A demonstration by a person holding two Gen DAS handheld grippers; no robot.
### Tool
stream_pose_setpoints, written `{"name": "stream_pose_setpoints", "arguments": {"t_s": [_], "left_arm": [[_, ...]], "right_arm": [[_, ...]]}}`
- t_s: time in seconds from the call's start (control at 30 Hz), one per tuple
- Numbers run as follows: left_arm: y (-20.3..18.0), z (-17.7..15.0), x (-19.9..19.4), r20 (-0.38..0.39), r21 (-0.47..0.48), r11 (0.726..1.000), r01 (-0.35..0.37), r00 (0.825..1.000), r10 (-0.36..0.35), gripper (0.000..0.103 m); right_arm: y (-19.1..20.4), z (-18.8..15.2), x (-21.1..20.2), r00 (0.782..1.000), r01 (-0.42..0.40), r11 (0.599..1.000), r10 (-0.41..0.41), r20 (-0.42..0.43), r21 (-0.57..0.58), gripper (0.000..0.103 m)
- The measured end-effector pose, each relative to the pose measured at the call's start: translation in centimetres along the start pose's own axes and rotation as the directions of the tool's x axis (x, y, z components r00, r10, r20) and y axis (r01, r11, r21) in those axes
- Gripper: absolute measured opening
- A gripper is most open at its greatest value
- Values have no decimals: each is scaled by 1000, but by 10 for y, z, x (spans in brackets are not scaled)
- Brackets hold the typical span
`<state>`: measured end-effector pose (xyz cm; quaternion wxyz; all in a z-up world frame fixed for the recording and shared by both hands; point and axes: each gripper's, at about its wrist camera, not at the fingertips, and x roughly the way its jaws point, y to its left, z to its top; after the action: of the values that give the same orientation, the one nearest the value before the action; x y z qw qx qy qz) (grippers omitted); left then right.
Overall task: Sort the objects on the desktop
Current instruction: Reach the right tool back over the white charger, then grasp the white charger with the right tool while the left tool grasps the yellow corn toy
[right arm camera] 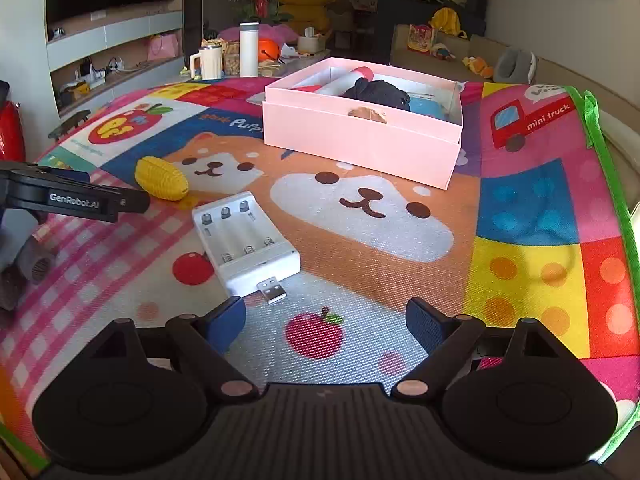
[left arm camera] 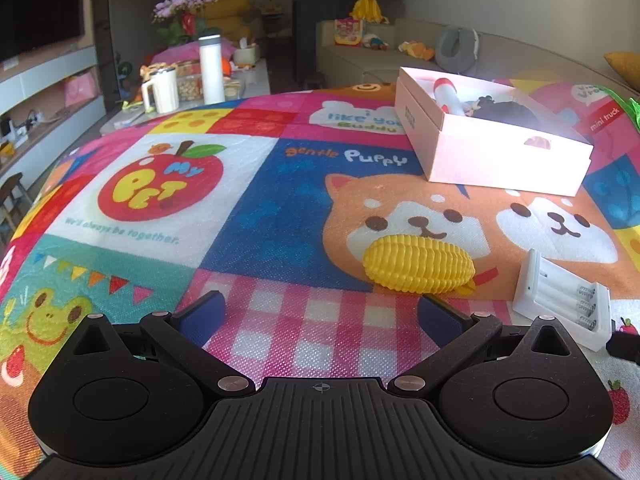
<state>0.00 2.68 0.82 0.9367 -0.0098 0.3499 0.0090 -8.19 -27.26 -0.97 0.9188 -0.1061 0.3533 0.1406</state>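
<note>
The yellow ribbed plastic corn cob (left arm camera: 420,265) lies on its side on the colourful cartoon-printed play mat (left arm camera: 256,216), well in from the mat's edges; beside it rests a white rectangular battery charger (right arm camera: 245,240) with empty slots, USB plug (right arm camera: 272,290) extended. The open pink cardboard box (right arm camera: 360,140) sits toward the mat's far edge. Left gripper (left arm camera: 320,320): released, nothing between its blue pads; right gripper (right arm camera: 325,326): released, empty. Only the right wrist view shows the plug and the mat's green border (right arm camera: 618,184).
</note>
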Motion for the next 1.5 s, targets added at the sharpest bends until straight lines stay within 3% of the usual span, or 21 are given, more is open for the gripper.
{"name": "stream_pose_setpoints", "arguments": {"t_s": [0.13,0.17,0.27,0.33,0.47,0.7,0.9,1.03,1.17,1.23,1.37,1.43,1.47,1.5], "left_arm": [[0,0,0,0,-1,1000,1,1000,-1,103],[0,0,0,0,-1,1000,1,1000,-1,103],[0,0,0,0,-1,1000,1,1000,-1,103],[0,0,0,0,-1,1000,1,1000,-1,103],[0,0,0,1,-4,1000,3,1000,-3,103],[3,1,-1,7,-20,1000,11,1000,-10,103],[2,1,0,2,-6,1000,1,1000,-1,103],[5,0,-3,18,-21,999,32,999,-32,103],[-2,1,-12,67,36,984,172,982,-175,103],[-17,6,-11,56,97,982,161,984,-167,103],[-37,17,-1,28,106,982,158,986,-161,103],[-47,18,4,31,152,982,114,992,-120,102],[-50,18,7,29,172,981,89,995,-95,97],[-52,18,9,23,179,981,76,996,-81,82]], "right_arm": [[-17,8,12,980,196,980,-196,9,31,90],[-22,10,13,977,211,976,-212,8,54,91],[-24,12,2,995,83,989,-88,40,120,91],[-12,13,-5,997,-7,994,-1,72,112,101],[19,22,5,996,-87,989,82,47,115,103],[45,34,35,998,-56,988,55,9,141,103],[38,27,24,999,-23,995,18,46,94,78],[16,12,17,996,62,992,-69,63,107,78],[-3,2,13,991,98,987,-108,76,130,79],[-4,-1,14,990,100,986,-112,86,132,83],[-3,-1,15,990,100,986,-112,88,132,86],[-5,-2,14,991,93,985,-106,87,142,89],[-6,-1,15,991,92,985,-105,84,146,90],[-6,-1,15,991,92,985,-105,81,149,91]]}}
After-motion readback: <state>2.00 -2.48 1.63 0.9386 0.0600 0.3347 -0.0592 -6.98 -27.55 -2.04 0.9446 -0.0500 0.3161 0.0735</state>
